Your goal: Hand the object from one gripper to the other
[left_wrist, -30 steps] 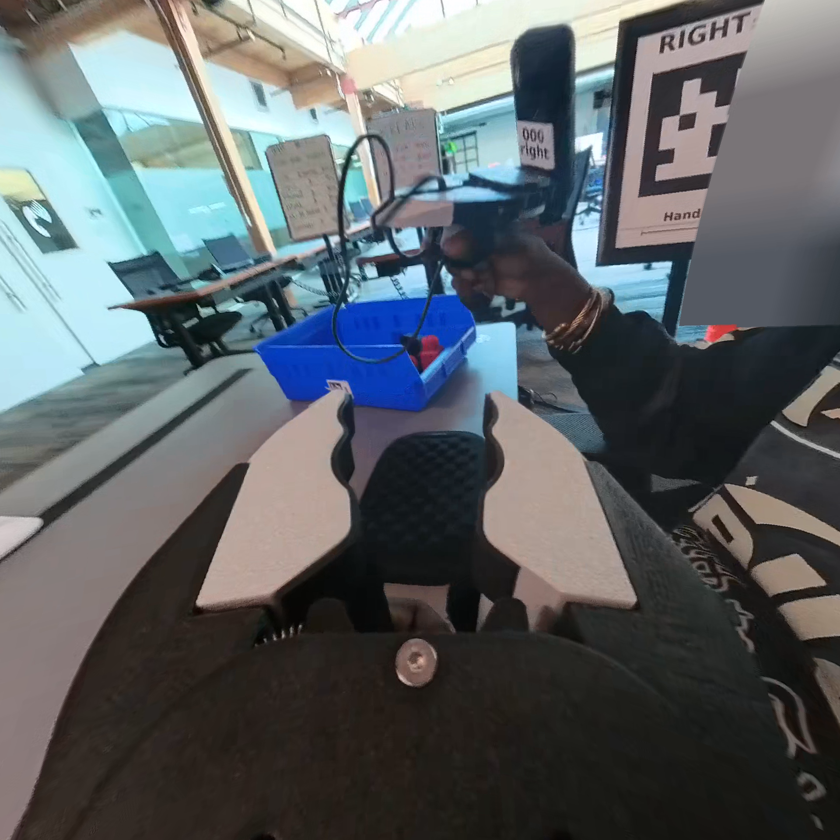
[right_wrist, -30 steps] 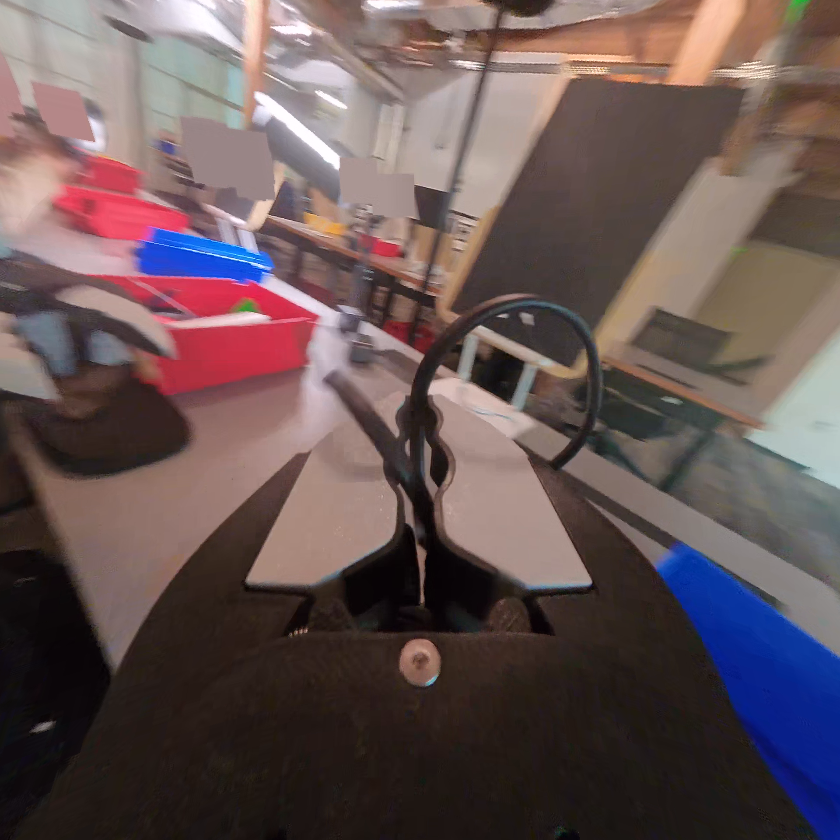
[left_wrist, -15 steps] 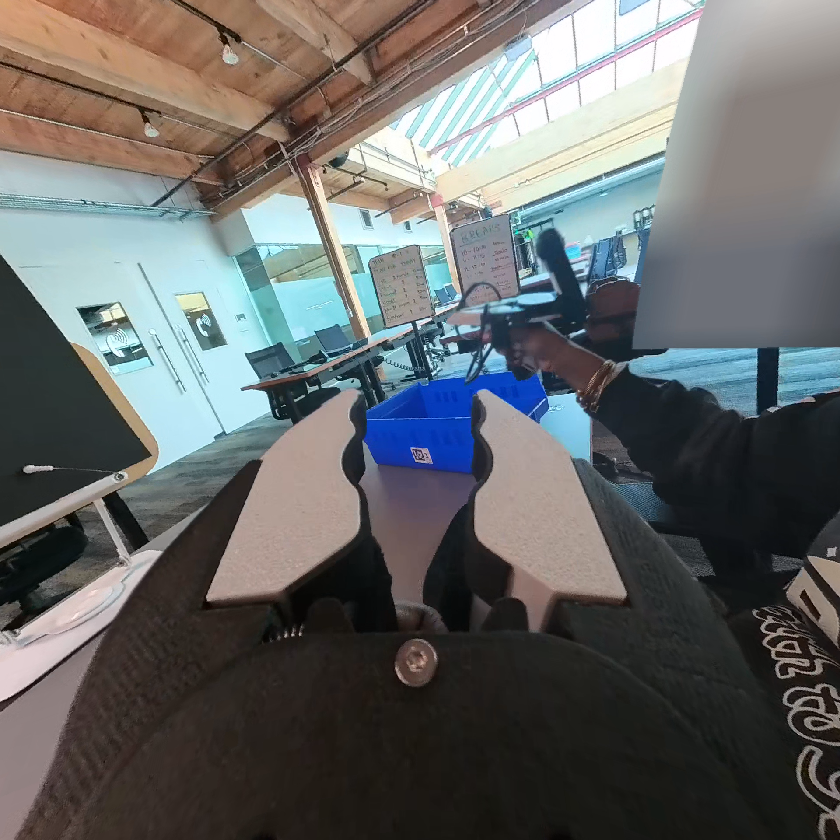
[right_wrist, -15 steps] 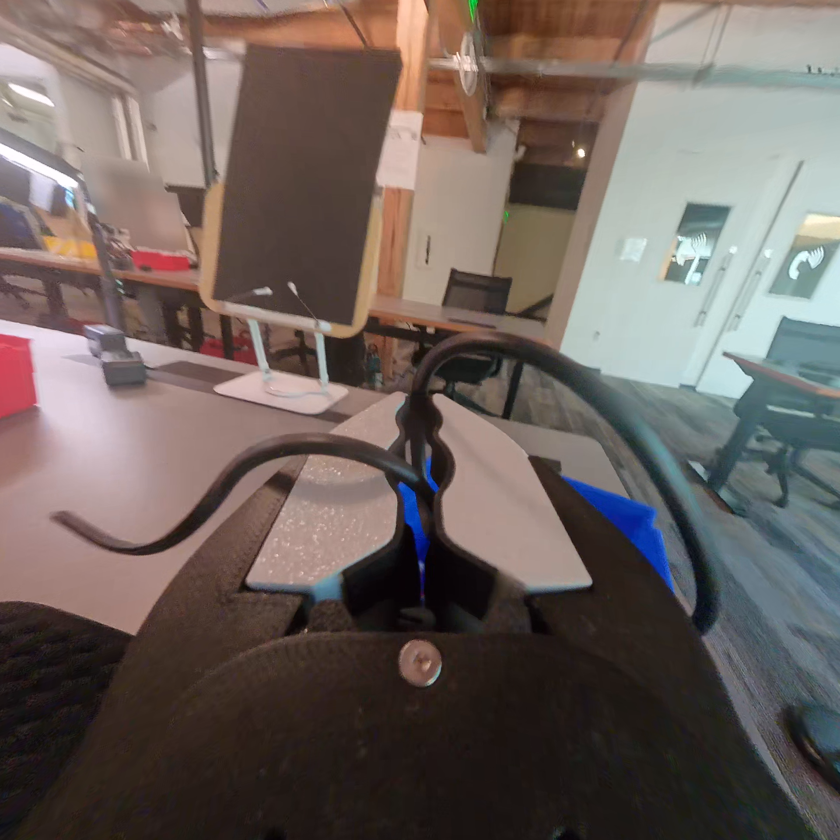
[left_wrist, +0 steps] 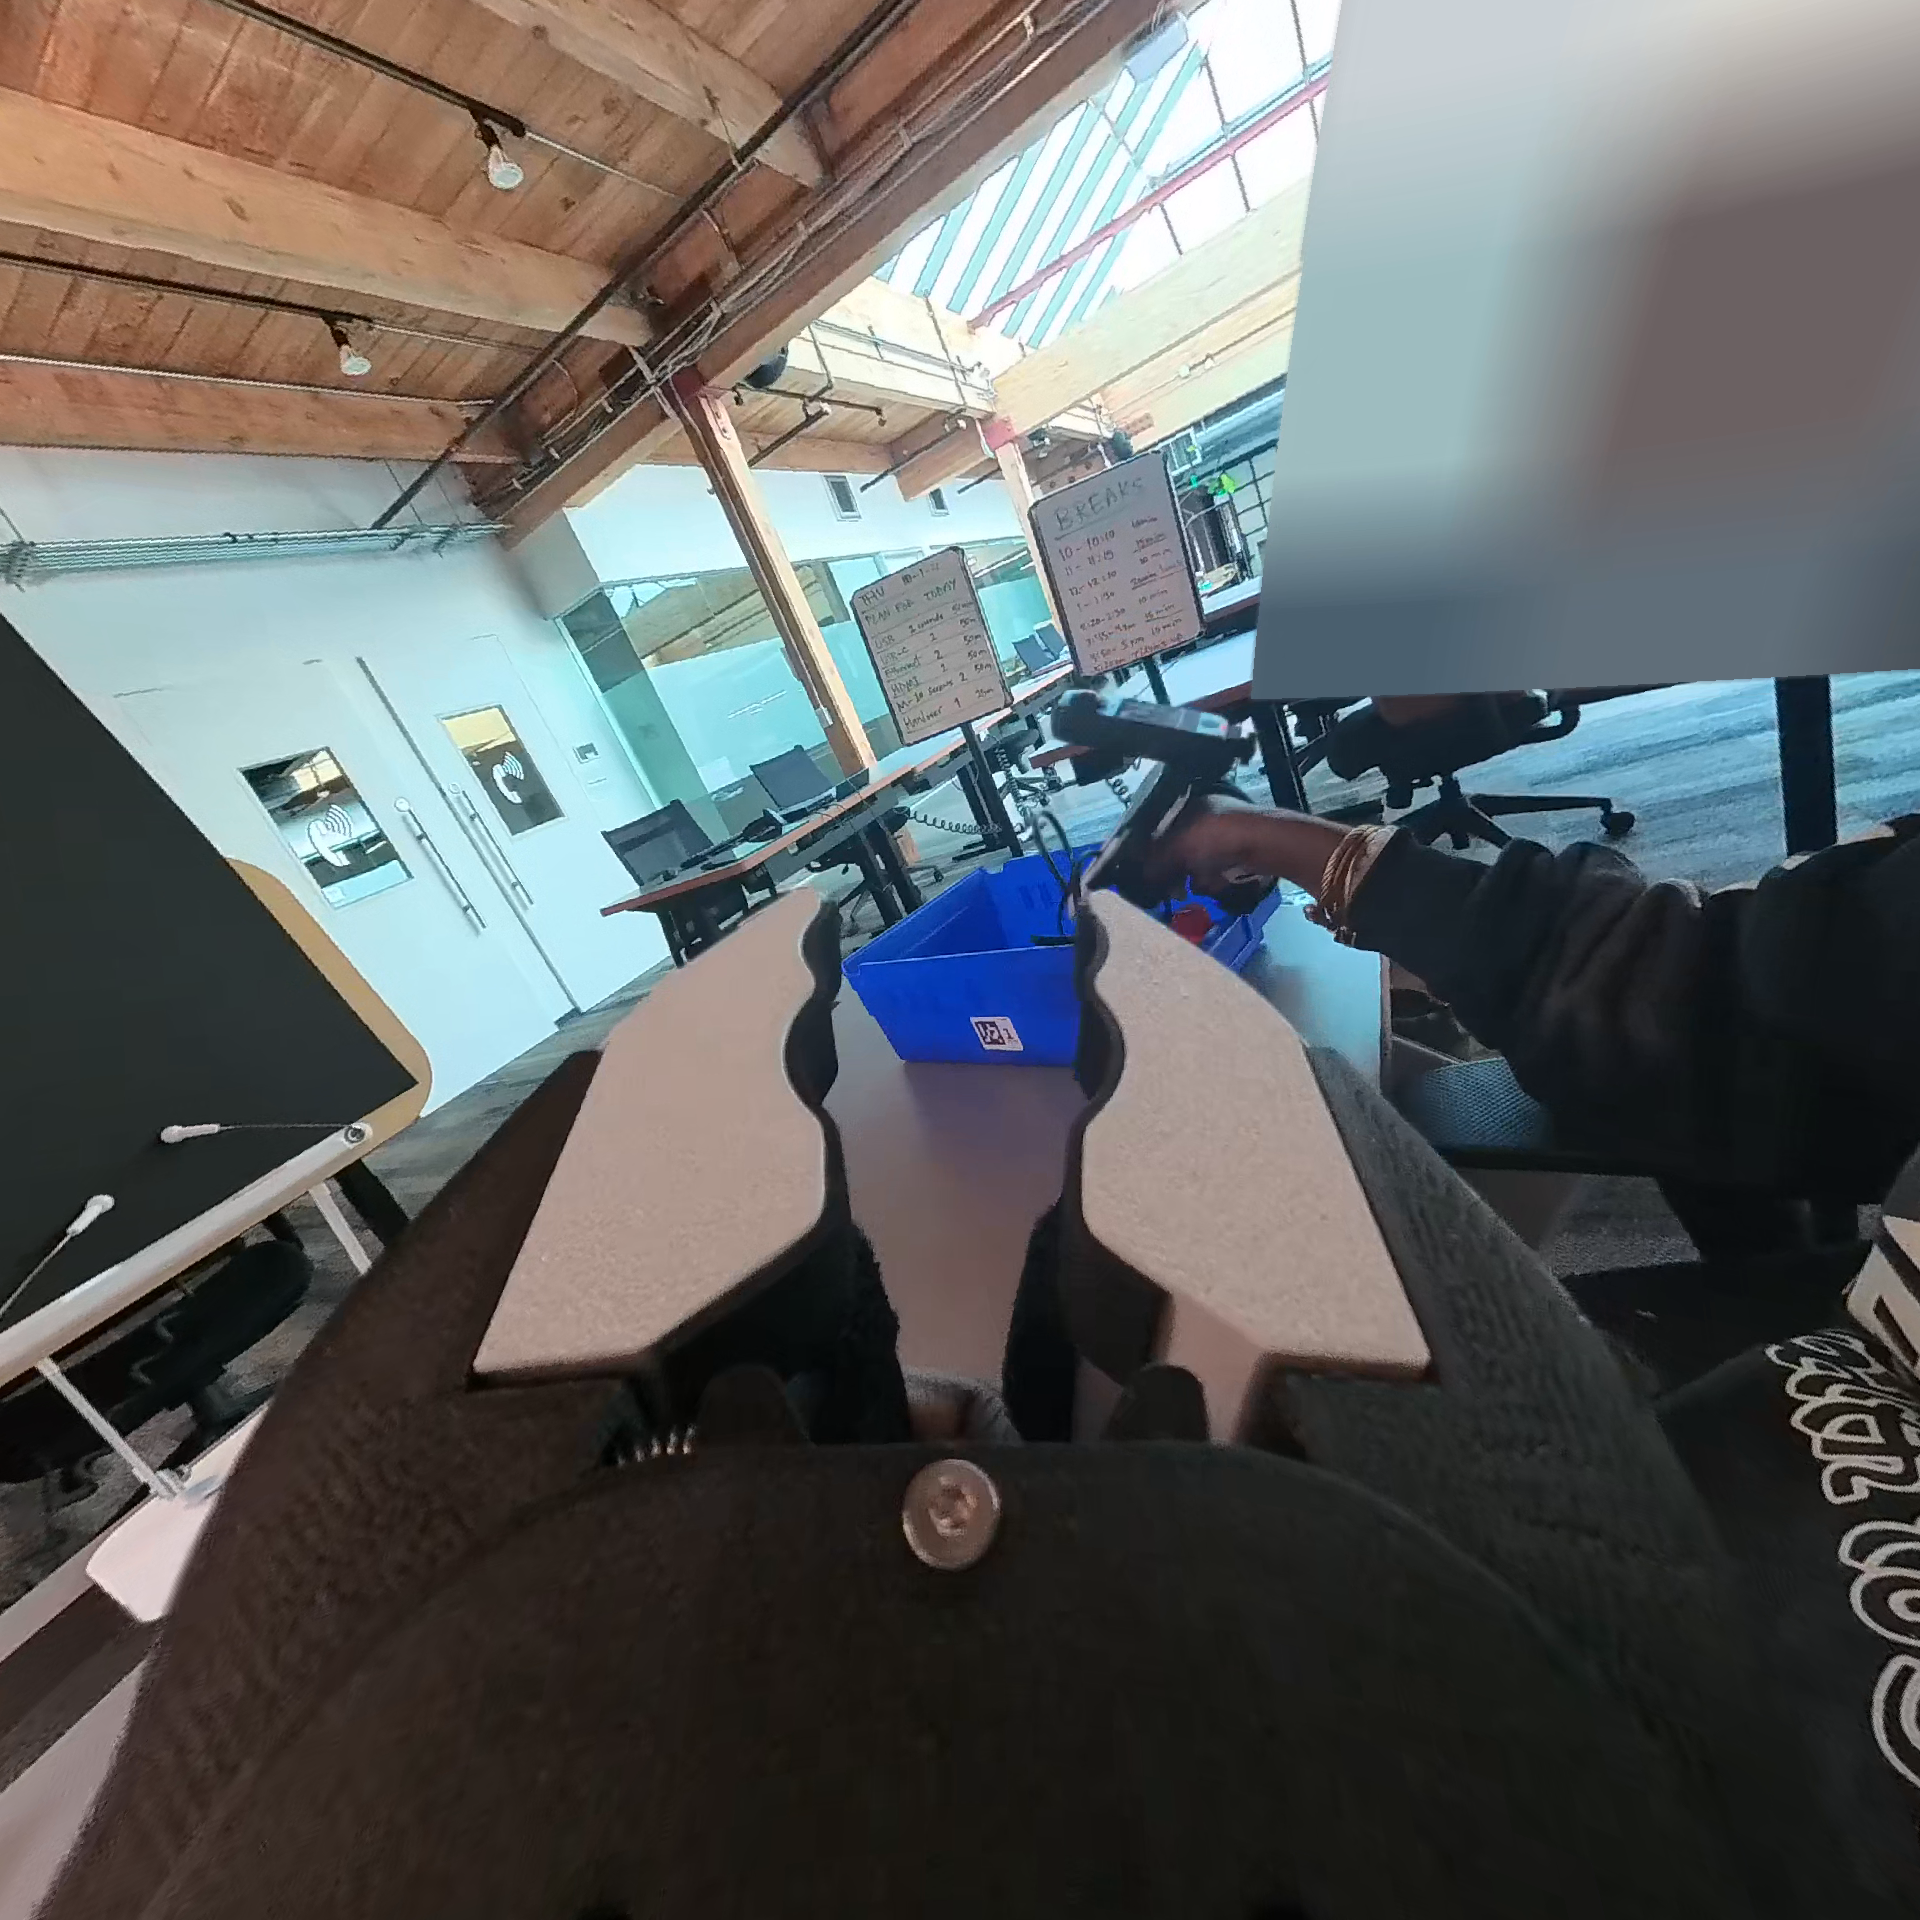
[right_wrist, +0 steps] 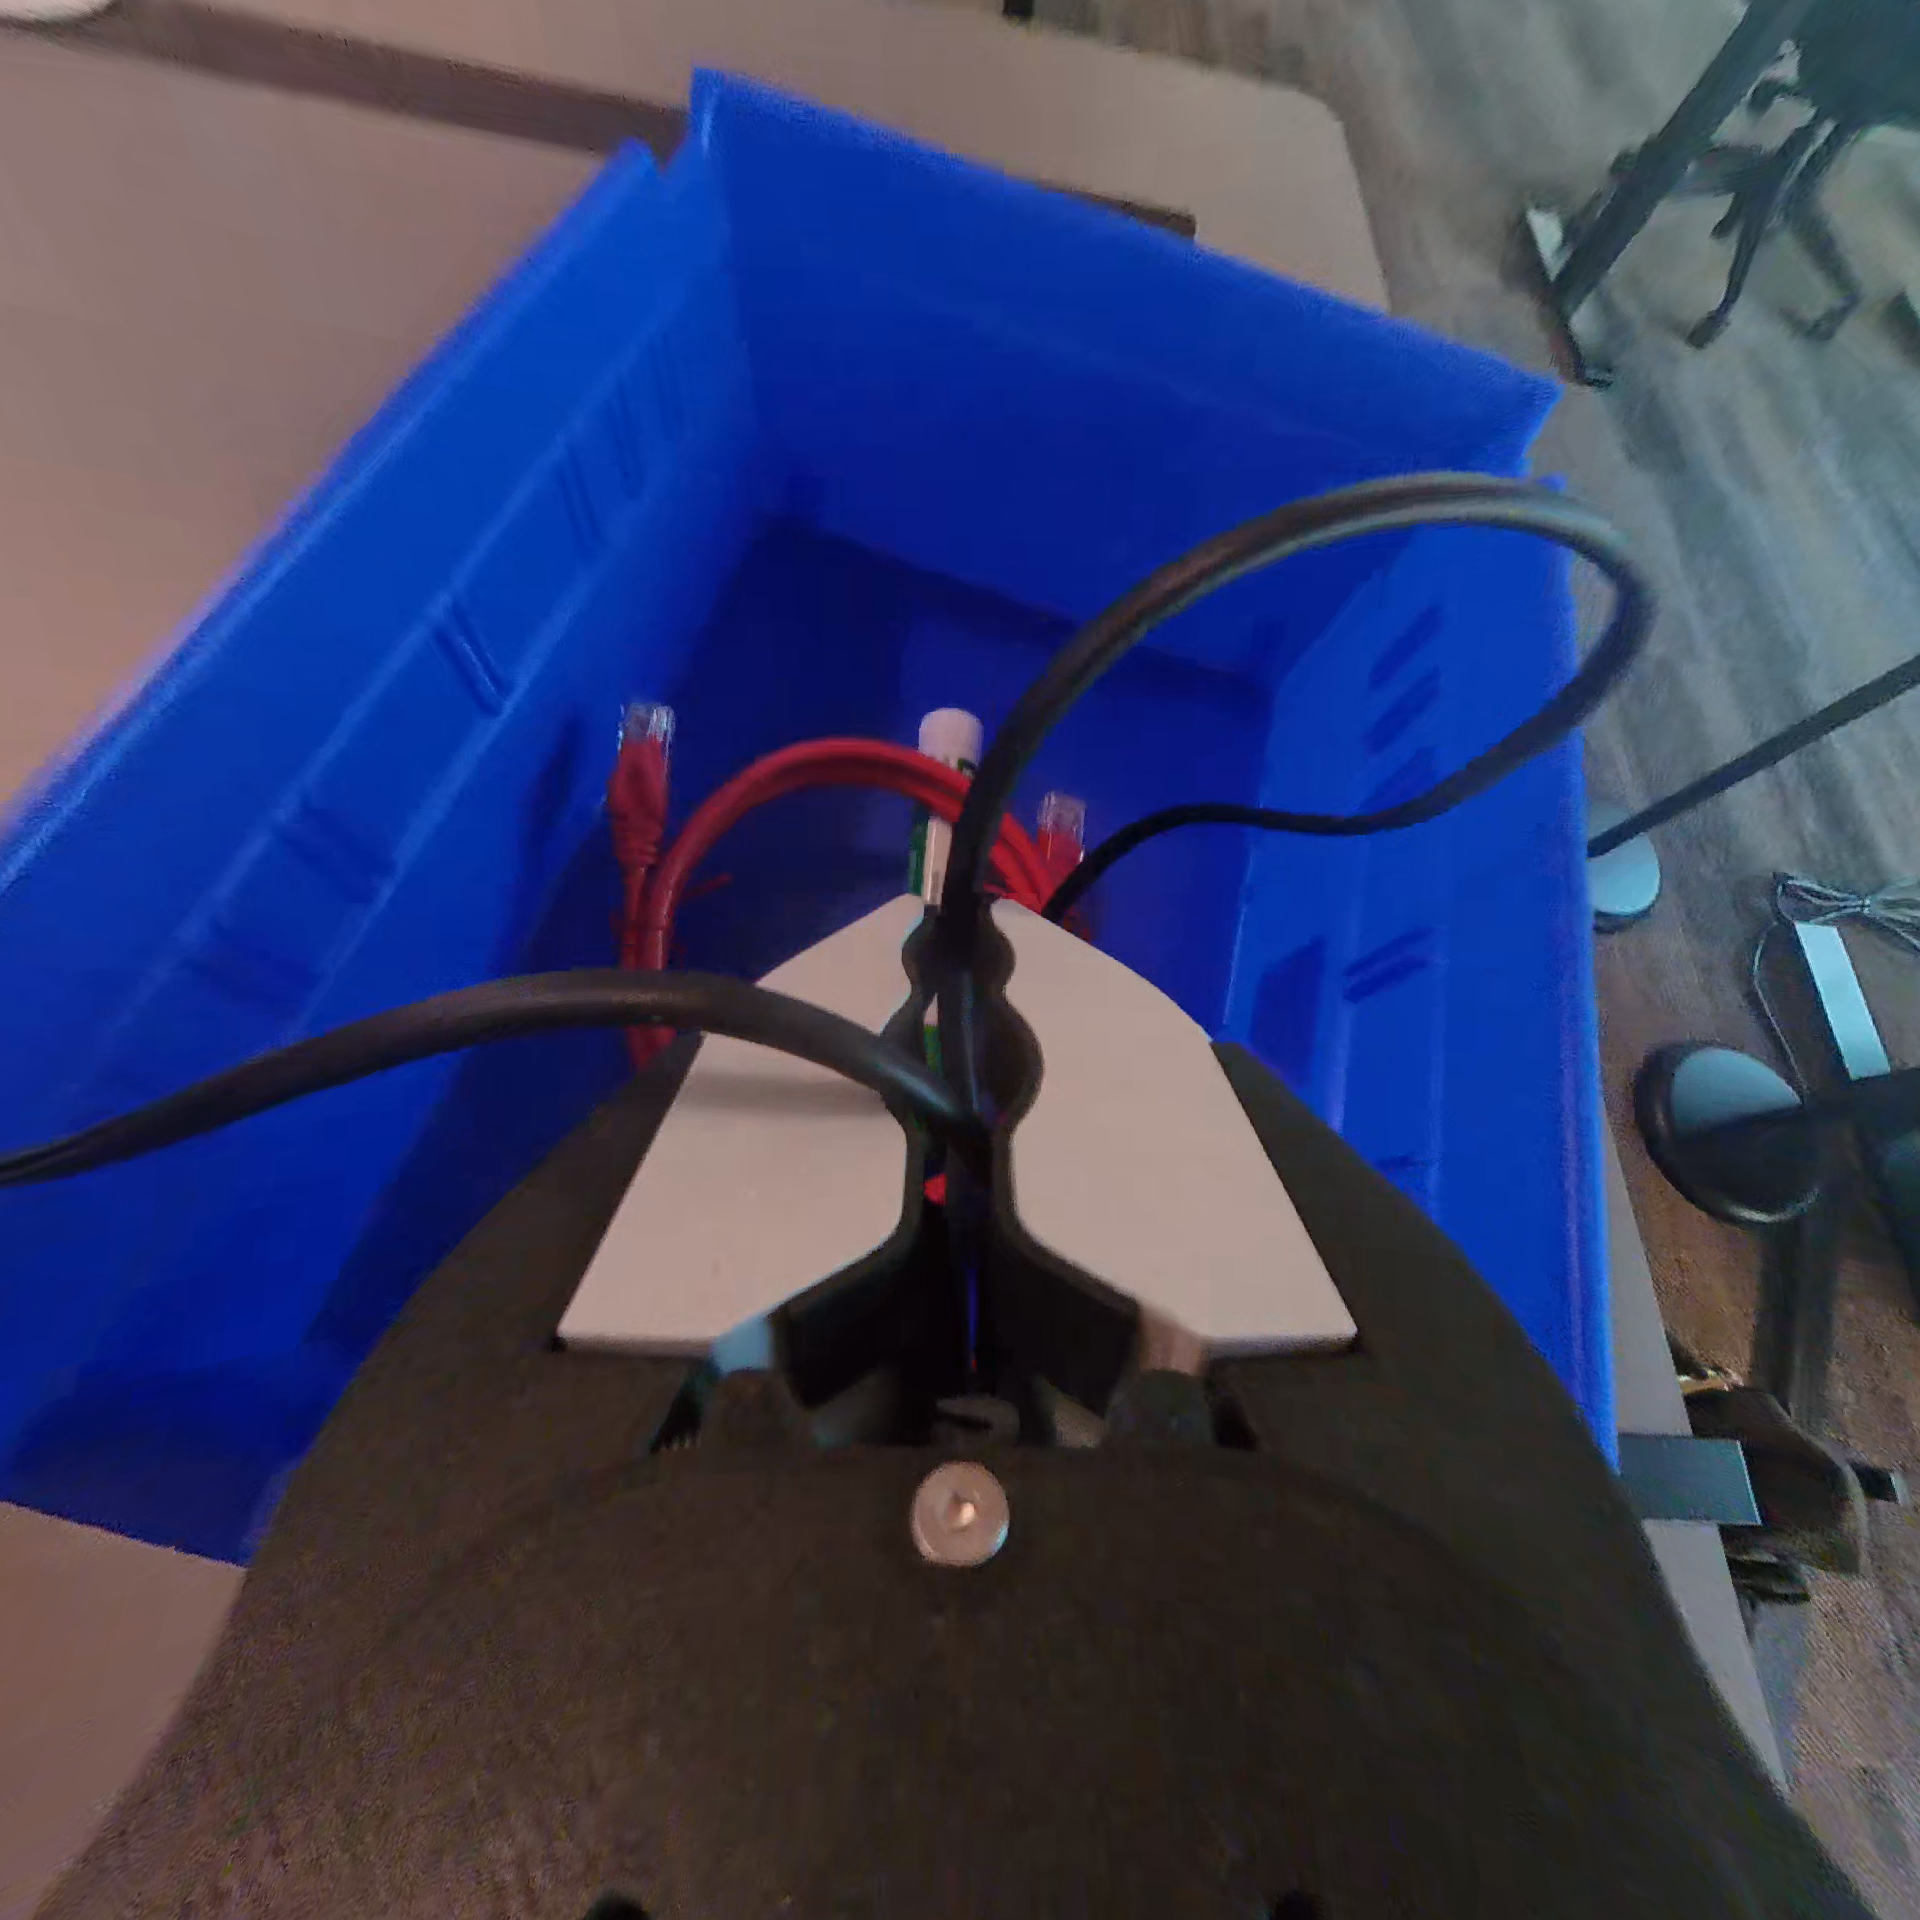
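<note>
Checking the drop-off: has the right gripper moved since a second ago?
Yes. The right gripper, shut on the black cable, has swung from facing across the room to pointing down into the blue bin.

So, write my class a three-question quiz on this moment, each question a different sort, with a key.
1. True or false: the left gripper is open and empty.
2. What does the right gripper hold? A) black cable B) red cable C) marker
3. Fill in: the right gripper points down into the blue ____.

Key: 1 true. 2 A, the black cable; the red cable lies in the bin. 3 bin.
</note>
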Motion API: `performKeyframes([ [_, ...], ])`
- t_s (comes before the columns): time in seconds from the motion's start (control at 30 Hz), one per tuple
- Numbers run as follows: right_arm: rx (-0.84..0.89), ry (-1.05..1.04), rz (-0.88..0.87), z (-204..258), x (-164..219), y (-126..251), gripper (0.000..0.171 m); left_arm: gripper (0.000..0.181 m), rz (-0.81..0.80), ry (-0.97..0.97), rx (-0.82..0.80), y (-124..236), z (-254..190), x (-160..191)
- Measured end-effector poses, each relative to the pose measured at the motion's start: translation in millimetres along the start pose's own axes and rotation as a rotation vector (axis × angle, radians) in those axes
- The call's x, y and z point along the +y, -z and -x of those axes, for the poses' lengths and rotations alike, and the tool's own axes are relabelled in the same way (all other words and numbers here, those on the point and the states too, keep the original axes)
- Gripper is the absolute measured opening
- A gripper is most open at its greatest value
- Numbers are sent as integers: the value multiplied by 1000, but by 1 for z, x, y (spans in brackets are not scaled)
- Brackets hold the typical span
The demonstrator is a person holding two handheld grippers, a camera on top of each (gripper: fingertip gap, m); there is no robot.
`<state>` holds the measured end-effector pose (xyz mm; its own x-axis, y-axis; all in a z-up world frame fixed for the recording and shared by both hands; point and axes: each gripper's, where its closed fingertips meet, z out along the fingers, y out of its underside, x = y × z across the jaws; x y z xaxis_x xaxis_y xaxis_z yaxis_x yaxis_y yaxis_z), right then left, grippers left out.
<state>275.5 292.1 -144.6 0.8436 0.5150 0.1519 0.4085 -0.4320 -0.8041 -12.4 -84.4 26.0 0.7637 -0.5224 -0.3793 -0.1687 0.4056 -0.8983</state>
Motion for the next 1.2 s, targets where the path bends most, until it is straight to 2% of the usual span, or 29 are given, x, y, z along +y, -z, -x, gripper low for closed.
performKeyframes([
  [0.1, -1, 22, 85, 3, 11, -1, 16, 42, 29, 20, -21, 2, 4, 2],
  [0.23, -19, 61, 178, 11, 20, 7, 38, 42, 71, 58, -70, 6, 16, 7],
  [0.27, -36, 64, 198, 15, 21, 10, 61, 42, 73, 66, -81, 6, 18, 7],
  [0.33, -67, 73, 270, 23, 29, 16, 83, 42, 74, 80, -90, 7, 21, 8],
  [0.37, -59, 82, 286, 24, 31, 19, 89, 42, 69, 83, -92, 8, 22, 7],
  [0.53, -43, 82, 198, 27, 11, 38, 85, 42, 54, 51, -125, 12, 27, 3],
  [0.63, -42, 111, 112, 31, -4, 54, 71, 42, 50, 55, -140, 15, 30, 1],
  [0.7, -62, 136, 64, 38, -12, 63, 55, 42, 40, 65, -147, 16, 32, -1],
  [0.73, -98, 152, 56, 44, -12, 66, 42, 42, 35, 66, -152, 17, 33, -2],
  [0.77, -149, 170, 63, 53, -10, 69, 37, 42, 25, 63, -159, 18, 34, -3],
  [0.87, -335, 209, 114, 81, 2, 76, 32, 43, -15, 35, -198, 20, 40, -9],
  [0.93, -434, 235, 132, 95, 8, 83, 35, 47, -22, 48, -238, 22, 47, -10],
  [1.03, -505, 232, 52, 106, -4, 95, 48, 61, -58, 63, -303, 30, 60, -16],
  [1.2, -536, 129, -304, 103, -58, 129, 84, 92, -104, 58, -439, 61, 89, -32],
])
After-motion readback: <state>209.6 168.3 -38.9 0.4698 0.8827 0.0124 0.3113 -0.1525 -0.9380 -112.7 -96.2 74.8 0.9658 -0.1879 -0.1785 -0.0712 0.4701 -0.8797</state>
